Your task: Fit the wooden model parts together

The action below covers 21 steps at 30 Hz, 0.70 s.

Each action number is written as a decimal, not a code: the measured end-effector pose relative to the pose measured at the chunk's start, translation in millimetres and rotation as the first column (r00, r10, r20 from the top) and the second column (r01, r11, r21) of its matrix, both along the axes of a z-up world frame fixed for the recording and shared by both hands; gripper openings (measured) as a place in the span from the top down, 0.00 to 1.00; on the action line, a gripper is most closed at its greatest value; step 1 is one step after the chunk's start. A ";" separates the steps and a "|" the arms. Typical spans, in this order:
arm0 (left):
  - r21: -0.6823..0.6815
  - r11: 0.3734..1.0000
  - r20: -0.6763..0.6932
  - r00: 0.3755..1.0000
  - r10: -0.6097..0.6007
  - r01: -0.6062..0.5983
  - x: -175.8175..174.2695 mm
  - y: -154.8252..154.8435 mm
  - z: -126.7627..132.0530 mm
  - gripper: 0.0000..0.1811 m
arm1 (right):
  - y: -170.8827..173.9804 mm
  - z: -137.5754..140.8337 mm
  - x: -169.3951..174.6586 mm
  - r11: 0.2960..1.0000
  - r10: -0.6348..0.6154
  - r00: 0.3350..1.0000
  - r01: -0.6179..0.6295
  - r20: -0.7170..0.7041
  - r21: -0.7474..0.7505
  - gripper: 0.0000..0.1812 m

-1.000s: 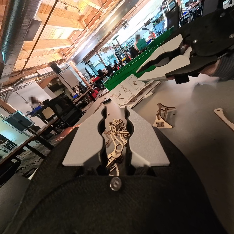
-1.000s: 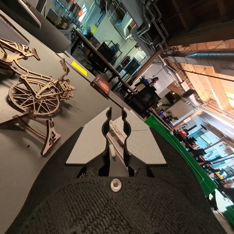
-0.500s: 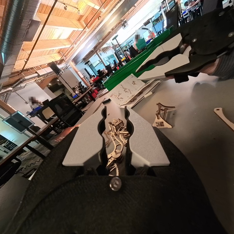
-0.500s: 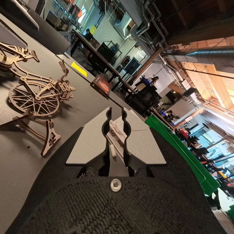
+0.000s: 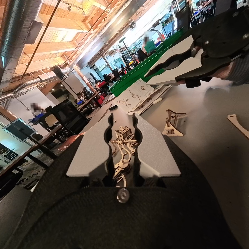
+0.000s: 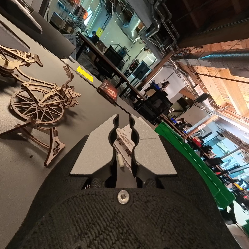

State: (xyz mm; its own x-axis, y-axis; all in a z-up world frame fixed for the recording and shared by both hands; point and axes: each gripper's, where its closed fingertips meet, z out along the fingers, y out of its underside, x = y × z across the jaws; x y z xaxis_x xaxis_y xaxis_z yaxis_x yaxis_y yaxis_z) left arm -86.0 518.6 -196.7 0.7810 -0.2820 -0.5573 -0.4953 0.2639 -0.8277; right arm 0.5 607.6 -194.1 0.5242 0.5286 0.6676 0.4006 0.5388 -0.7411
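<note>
The left claw (image 5: 122,117) stands part open, its grey jaws straddling the pale laser-cut wooden bicycle model (image 5: 123,146) without visibly pressing it; whether a pad touches the wood I cannot tell. The right claw (image 6: 124,115) is likewise part open and holds nothing, hovering above the grey table (image 6: 16,175) with a small white peg-like stick (image 6: 120,160) and the open white instruction booklet (image 6: 125,142) seen through its gap. In the right wrist view the bicycle lies at about ten o'clock, its spoked wheel set in a wooden A-shaped stand (image 6: 53,146). In the left wrist view a second, loose stand piece (image 5: 171,126) sits upright at about two o'clock, a curved flat wooden strip (image 5: 237,125) at three o'clock, and a green plastic bin (image 5: 134,79) beyond the booklet. The step seems to be steadying the model while fetching the next part: close gently on a sturdy frame member, not the thin spokes, and bring the loose piece in square to its slot.
</note>
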 end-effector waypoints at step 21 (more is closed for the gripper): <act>-0.720 0.644 0.178 0.966 -0.186 0.257 51.1 -27.3 -78.5 0.82 | -77.3 -57.2 6.0 0.331 0.785 0.616 -0.517 -0.075 -0.789 0.85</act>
